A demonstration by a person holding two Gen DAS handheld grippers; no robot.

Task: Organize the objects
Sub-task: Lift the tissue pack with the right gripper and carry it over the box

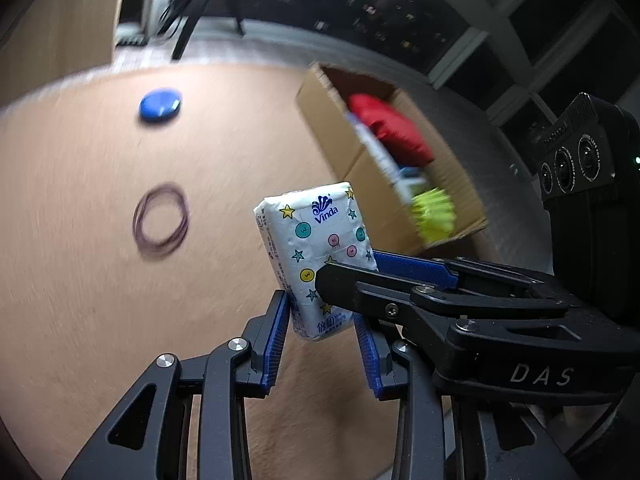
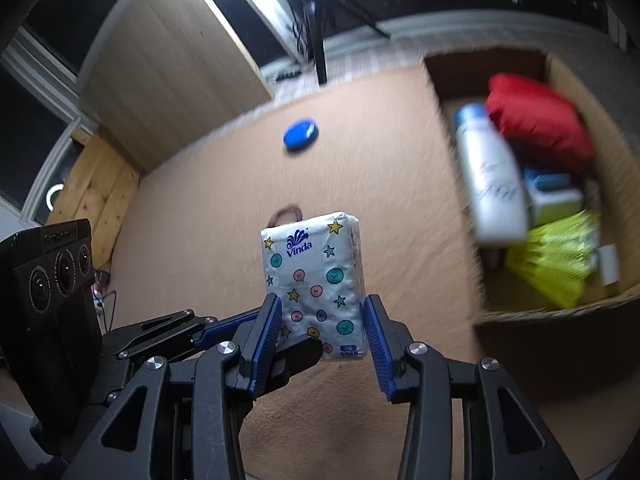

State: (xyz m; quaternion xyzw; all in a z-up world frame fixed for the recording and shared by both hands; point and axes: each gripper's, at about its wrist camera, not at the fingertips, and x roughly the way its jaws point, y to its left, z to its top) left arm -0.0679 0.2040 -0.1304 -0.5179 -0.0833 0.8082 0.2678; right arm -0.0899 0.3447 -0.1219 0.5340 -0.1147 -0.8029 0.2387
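Both tongs clamped on one tissue pack [image 2: 314, 284], left gripper [image 1: 322, 330] and right gripper [image 2: 320, 334] gripping its near end, cardboard box [image 2: 560, 312] far right.

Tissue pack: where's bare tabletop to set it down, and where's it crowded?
Free: the wide tan tabletop between the blue disc, the rubber bands and the cardboard box, plus the strip nearest the grippers. Crowded: the box, packed with a red pouch, white bottle and yellow-green packet. The tissue pack is held above the table.
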